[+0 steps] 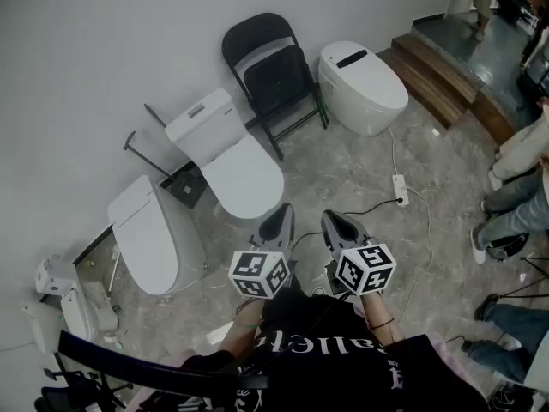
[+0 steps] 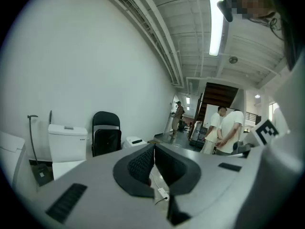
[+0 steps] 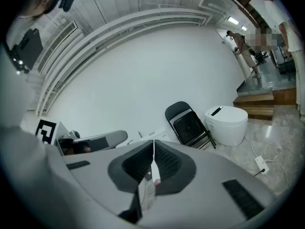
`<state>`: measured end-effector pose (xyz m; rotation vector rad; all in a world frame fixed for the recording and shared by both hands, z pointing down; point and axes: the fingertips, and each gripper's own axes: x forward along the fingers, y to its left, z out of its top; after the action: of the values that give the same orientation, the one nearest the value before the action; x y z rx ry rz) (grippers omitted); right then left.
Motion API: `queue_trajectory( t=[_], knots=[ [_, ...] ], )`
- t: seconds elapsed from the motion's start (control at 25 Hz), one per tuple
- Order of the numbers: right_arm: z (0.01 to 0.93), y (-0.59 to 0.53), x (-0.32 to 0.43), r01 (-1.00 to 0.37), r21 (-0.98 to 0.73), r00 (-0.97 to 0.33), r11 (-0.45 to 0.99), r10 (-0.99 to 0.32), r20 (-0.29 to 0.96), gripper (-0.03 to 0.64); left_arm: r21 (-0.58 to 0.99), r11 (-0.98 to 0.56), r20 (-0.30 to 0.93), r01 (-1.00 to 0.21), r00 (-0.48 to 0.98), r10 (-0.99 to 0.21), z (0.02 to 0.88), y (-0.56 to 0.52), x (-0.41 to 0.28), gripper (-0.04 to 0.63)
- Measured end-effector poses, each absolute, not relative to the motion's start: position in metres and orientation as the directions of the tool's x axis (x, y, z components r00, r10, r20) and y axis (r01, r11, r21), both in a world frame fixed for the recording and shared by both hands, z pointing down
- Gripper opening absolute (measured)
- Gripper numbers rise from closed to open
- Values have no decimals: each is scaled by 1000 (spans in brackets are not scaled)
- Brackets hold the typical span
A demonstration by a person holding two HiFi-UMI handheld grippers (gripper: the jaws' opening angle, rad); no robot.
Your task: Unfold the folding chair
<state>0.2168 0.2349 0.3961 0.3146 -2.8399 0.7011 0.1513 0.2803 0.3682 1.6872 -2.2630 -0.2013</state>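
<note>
Left gripper [image 1: 279, 221] and right gripper [image 1: 339, 223] both have jaws pressed together, holding nothing. Folding chair [image 1: 273, 71] leans folded against the wall [image 1: 103, 41], well apart. Step closer, open the jaws, then take the seat edge, which probably swings down.

Head cam sits up high and looks steeply down at the floor [image 1: 343, 170]. The left gripper [image 1: 276, 224] and right gripper [image 1: 345, 228] poke in around 6 o'clock, and the chair [image 1: 273, 67] is well off at 12 against the wall [image 1: 103, 41]. The left gripper's cam rides low and looks almost level along its jaws, with the chair [image 2: 106, 137] far off at 8 o'clock. The right gripper's cam does the same but rolled a bit, chair [image 3: 188, 123] near centre at 4 o'clock. All three share the chair, the wall and the round toilet [image 1: 364, 88].
</note>
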Motion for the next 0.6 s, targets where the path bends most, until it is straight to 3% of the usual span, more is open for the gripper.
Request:
queue_trajectory(
  t=[0.36,0.6],
  knots=[
    [409,208,178,-263,-450,-955,853,-164,248,20,296,252,183,-921,-205,-962,384,248,121,5],
    [411,175,105,-292,-449,-948,844,-193,253,20,268,200,177,-942,-156,-972,382,206,53,5]
  ],
)
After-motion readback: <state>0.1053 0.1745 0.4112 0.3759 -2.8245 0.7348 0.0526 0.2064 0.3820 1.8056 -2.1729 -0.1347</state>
